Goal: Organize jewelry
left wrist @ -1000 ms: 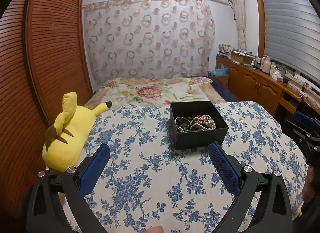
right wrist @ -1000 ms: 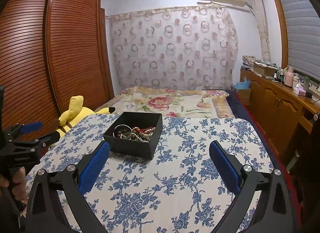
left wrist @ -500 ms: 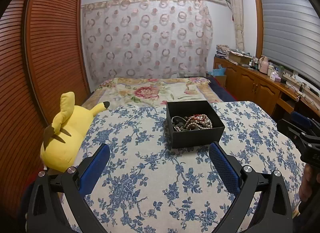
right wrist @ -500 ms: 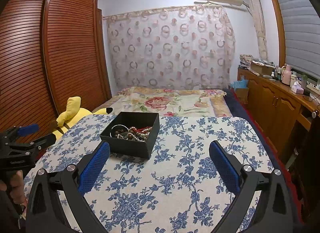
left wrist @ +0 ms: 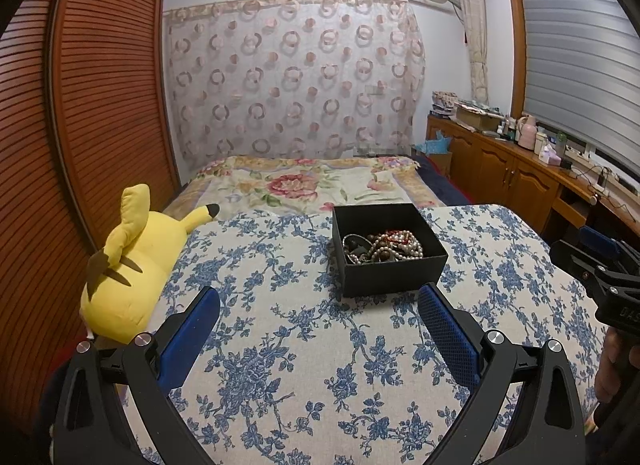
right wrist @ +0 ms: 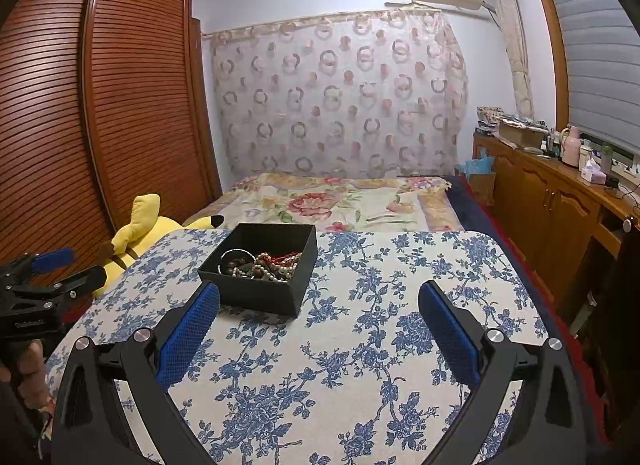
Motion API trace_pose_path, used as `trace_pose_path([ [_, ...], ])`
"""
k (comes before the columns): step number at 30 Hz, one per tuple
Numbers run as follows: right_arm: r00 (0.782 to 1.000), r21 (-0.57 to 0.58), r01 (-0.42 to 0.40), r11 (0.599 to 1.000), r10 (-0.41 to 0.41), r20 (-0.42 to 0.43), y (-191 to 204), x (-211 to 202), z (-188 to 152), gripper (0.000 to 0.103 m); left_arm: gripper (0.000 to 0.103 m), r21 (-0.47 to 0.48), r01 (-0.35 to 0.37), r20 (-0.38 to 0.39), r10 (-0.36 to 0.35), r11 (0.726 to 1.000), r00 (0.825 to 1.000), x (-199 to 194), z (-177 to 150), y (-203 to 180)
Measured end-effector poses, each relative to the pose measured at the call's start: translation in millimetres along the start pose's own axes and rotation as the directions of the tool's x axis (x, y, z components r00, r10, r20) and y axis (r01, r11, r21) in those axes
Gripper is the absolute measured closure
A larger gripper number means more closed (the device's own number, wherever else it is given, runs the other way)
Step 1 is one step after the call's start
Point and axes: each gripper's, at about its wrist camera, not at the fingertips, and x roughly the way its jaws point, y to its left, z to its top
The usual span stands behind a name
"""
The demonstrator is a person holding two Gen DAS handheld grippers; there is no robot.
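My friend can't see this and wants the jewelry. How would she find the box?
Look at the table with the blue-flowered cloth, in front of the bed. Near its far edge sits an open black box heaped with bead strings. It is the cloth's only dark, square thing; the yellow plush toy lies off the left side.

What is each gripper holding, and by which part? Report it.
Nothing: left gripper and right gripper are both open and empty, short of the black jewelry box.

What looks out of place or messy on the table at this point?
The jewelry lies in one tangled heap in the black box: bead strands, a red strand and a bangle mixed together. Nothing has spilled onto the floral tablecloth. A yellow plush toy lies beside the table's left edge. Both tongs are open and empty.
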Motion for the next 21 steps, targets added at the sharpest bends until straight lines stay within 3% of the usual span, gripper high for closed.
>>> trace_pose_path([
  [21,1.000,0.002,-0.001,1.000,0.001,0.001,-0.1,0.4,0.4,0.003,0.008,0.002,0.001,0.005,-0.001,1.000,1.000,-5.5,3.7,-1.0],
])
